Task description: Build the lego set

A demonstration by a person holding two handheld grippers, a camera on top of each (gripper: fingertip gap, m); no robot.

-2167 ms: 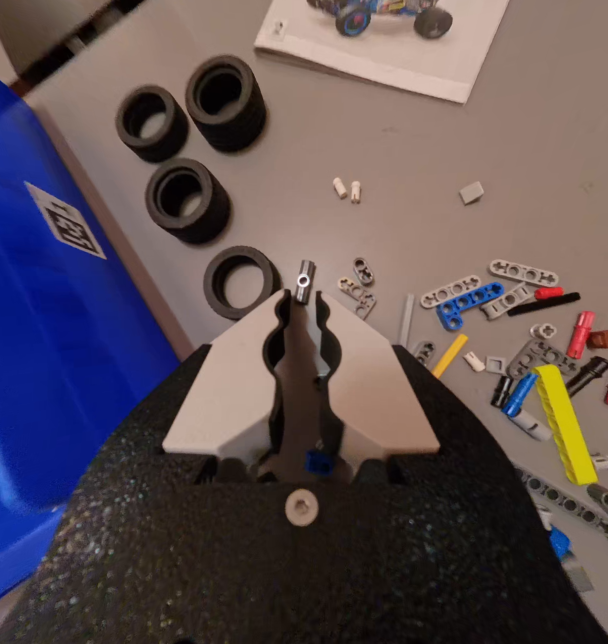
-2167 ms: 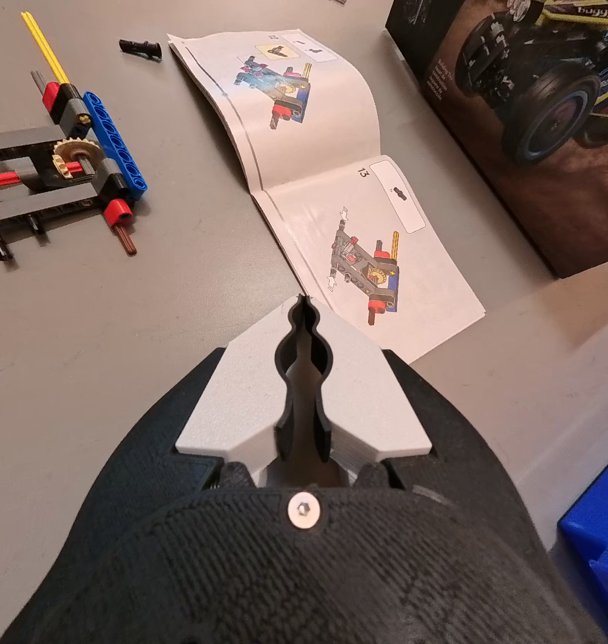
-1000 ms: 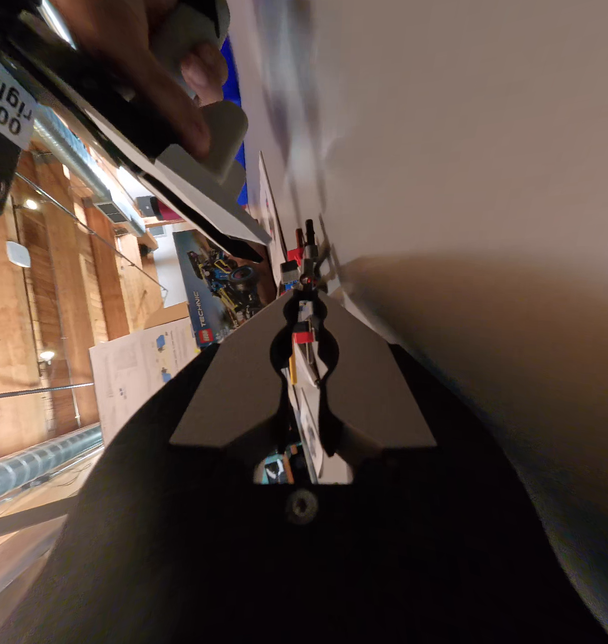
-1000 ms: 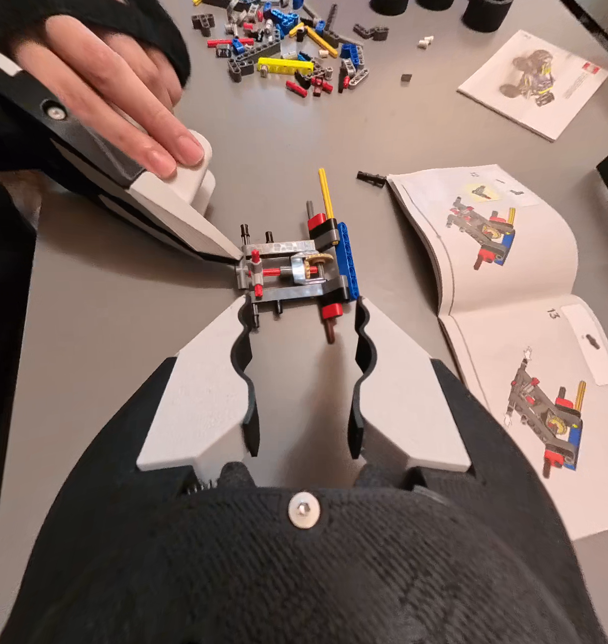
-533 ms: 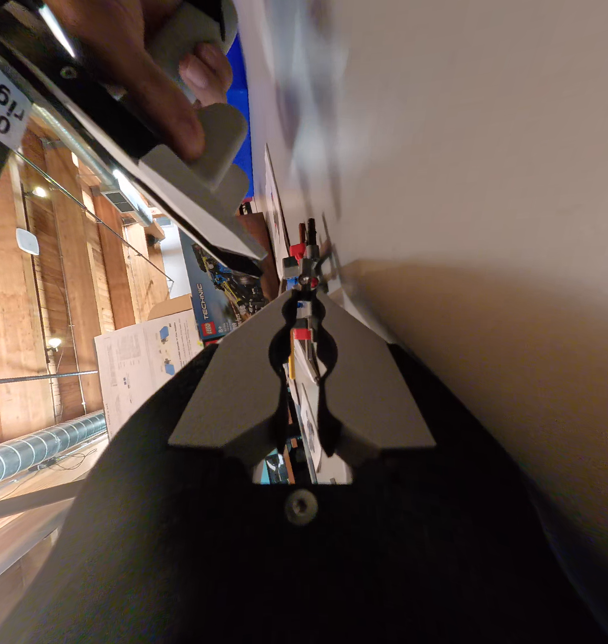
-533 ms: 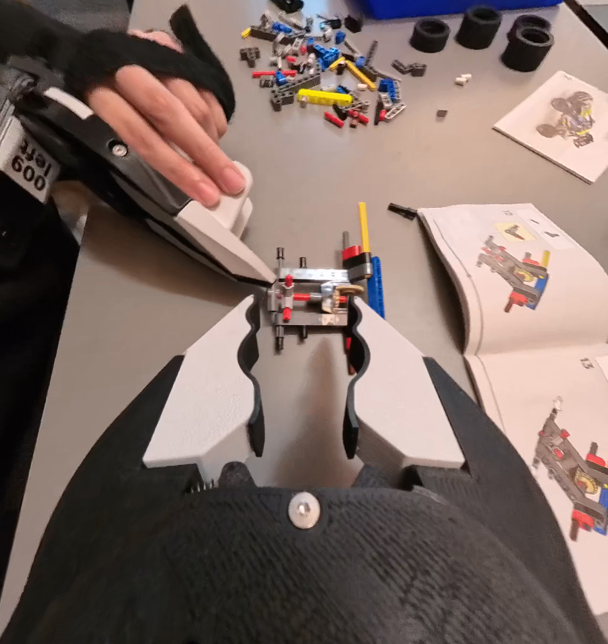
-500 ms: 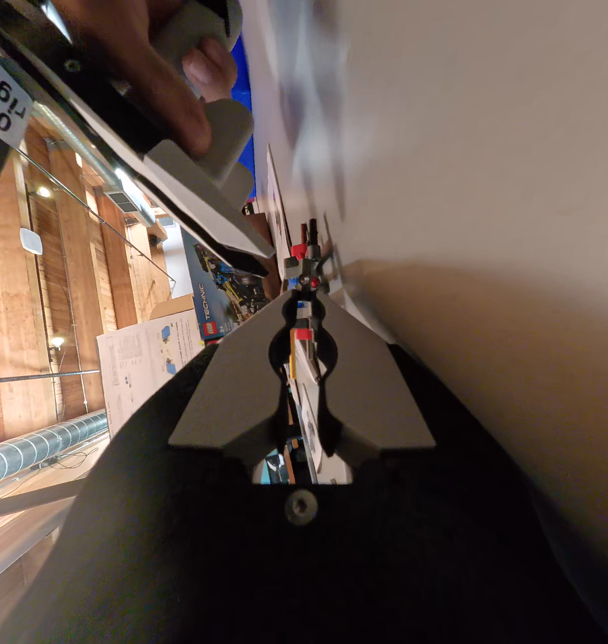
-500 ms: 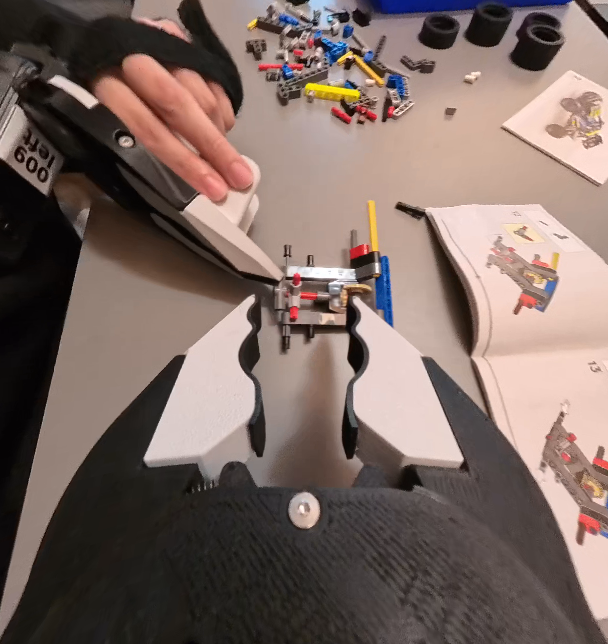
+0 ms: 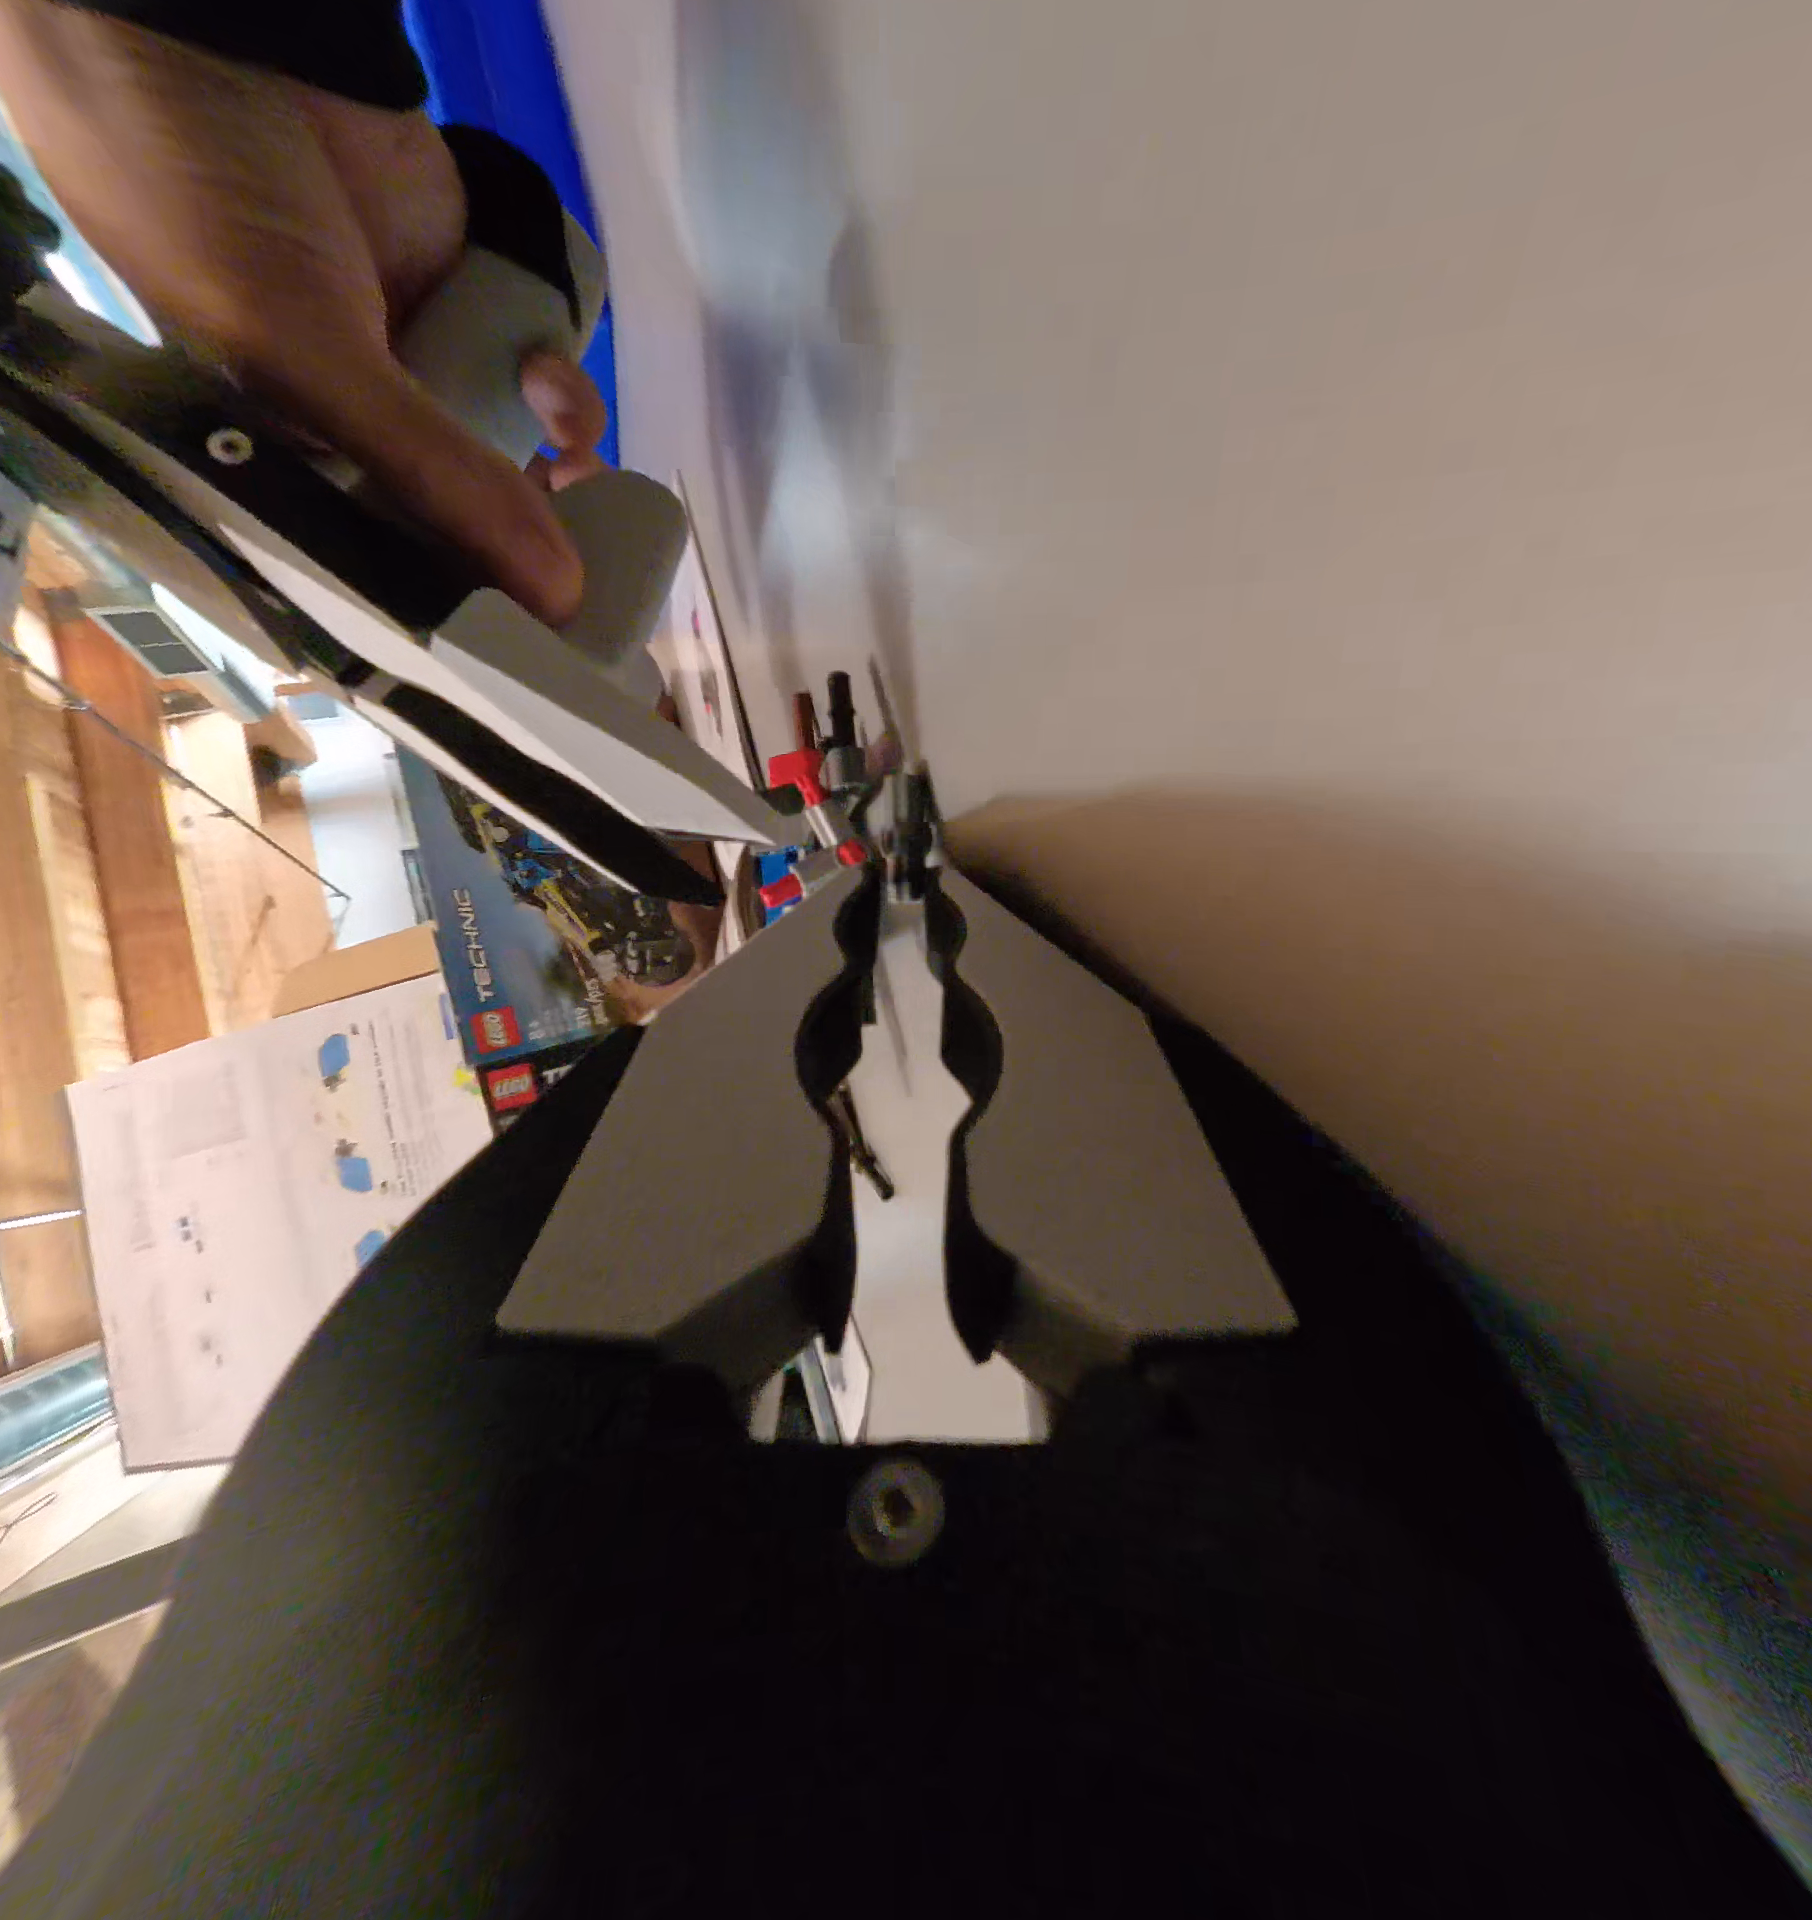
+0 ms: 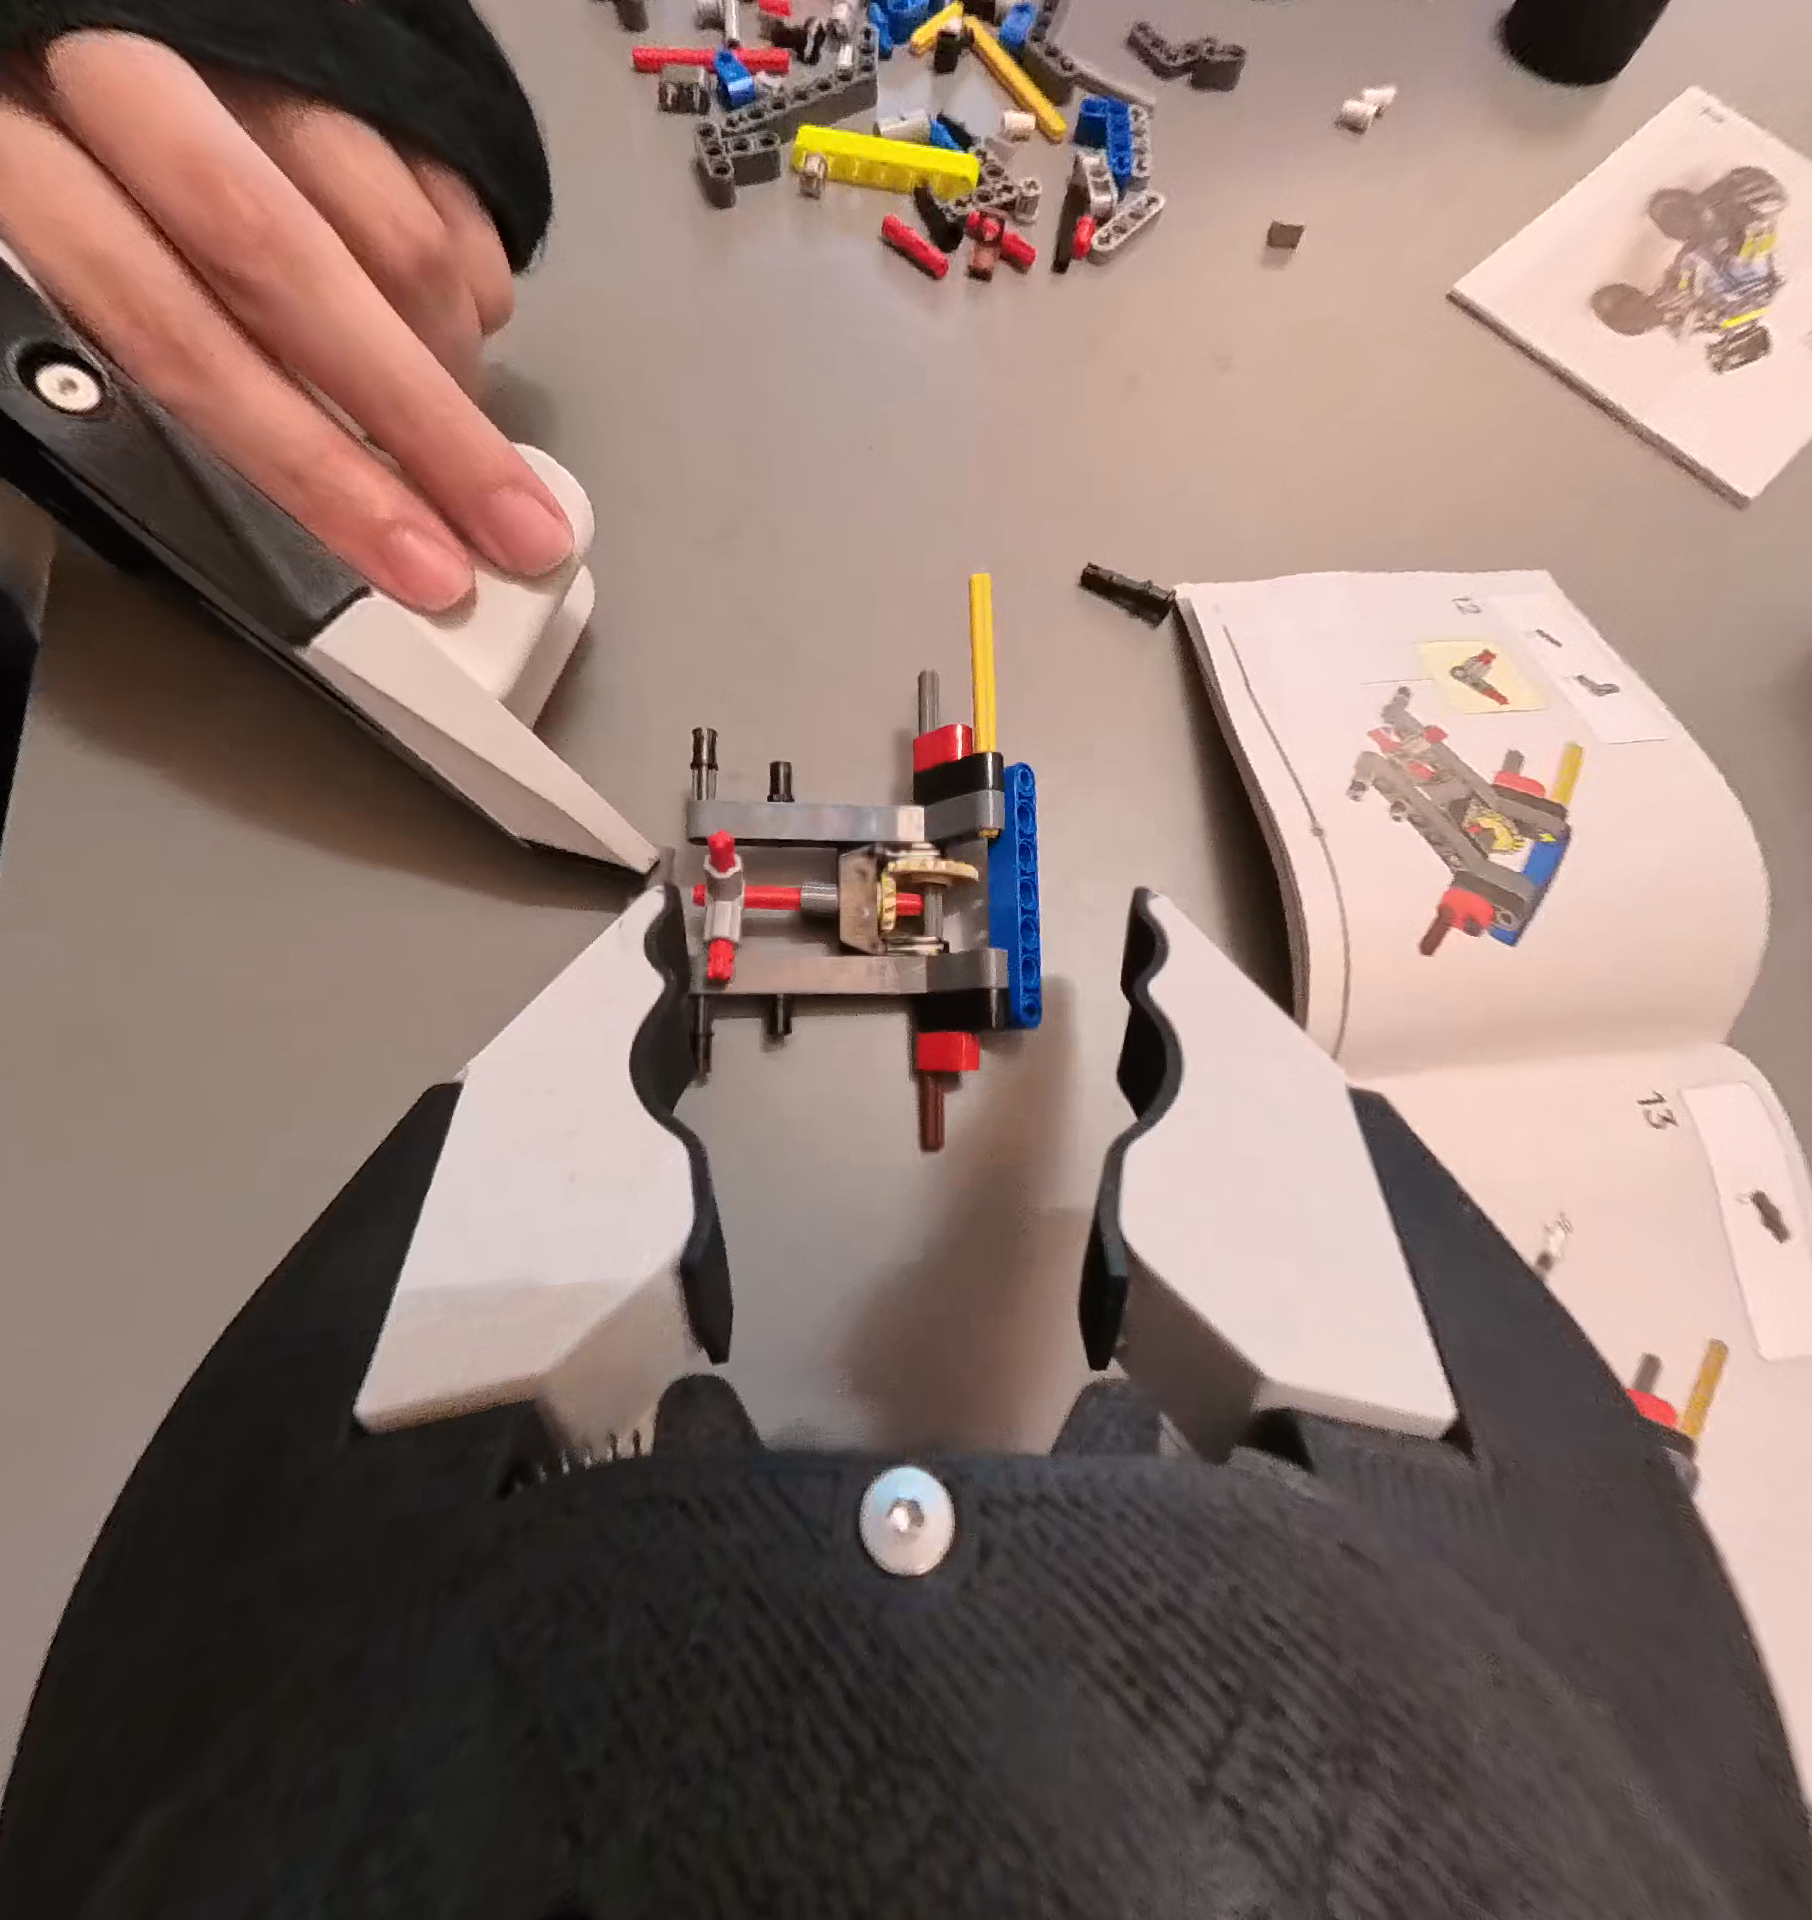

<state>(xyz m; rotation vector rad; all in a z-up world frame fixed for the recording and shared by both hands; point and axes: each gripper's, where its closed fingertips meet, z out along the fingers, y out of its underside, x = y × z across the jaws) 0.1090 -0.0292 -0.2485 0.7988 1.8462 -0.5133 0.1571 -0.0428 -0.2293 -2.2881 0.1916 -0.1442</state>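
Observation:
The part-built chassis (image 10: 808,971), grey beams with a tan gear, red axles, a blue beam and a yellow axle, lies flat on the grey table. My right gripper (image 10: 902,904) is wide open over it. Its left finger touches the chassis's left end and its right finger stands clear of the blue beam. My left gripper (image 9: 897,894), lying on its side, is nearly shut on a small dark grey connector (image 9: 907,826), which it holds against the chassis's left end (image 9: 829,790). It also shows from the side in the right wrist view (image 10: 632,852), with a hand on it.
An open instruction booklet (image 10: 1453,831) lies right of the chassis, with a black pin (image 10: 1125,592) by its corner. A pile of loose pieces (image 10: 933,135) and a second booklet (image 10: 1691,281) lie farther back. The set box (image 9: 528,956) stands beyond.
My right gripper has opened wider and come forward around the chassis. My left gripper stays at the chassis's left end, where it arrived from the loose pieces.

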